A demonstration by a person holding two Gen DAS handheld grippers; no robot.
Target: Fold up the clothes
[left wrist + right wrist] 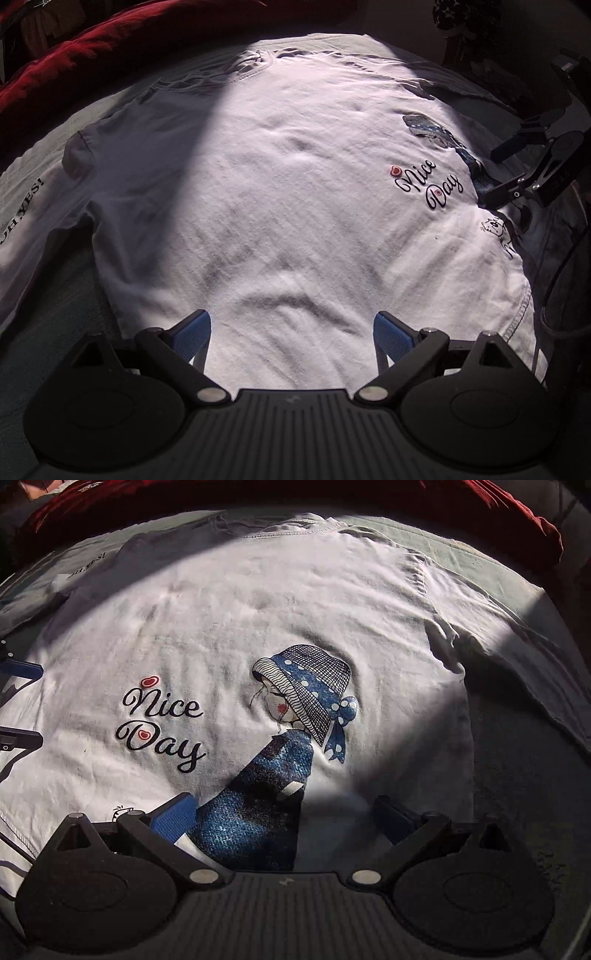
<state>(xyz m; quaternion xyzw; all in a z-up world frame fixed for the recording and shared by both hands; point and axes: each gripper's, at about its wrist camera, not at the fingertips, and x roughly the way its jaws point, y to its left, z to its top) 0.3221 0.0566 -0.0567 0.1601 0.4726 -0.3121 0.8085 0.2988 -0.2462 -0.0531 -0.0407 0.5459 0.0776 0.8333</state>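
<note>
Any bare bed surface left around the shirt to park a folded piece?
Bare grey sheet lies right of the shirt, below its right sleeve. A thin strip runs between the collar and the red blanket. The left side is crowded: another printed garment lies there. Both claws hang open over the hem.

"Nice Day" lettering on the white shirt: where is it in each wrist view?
Left wrist view: the lettering sits right of centre, close to the right gripper at the shirt's edge.
Right wrist view: the lettering sits left of centre, beside the printed girl in the blue hat.
Shared landmark: the red heart above the N.
</note>
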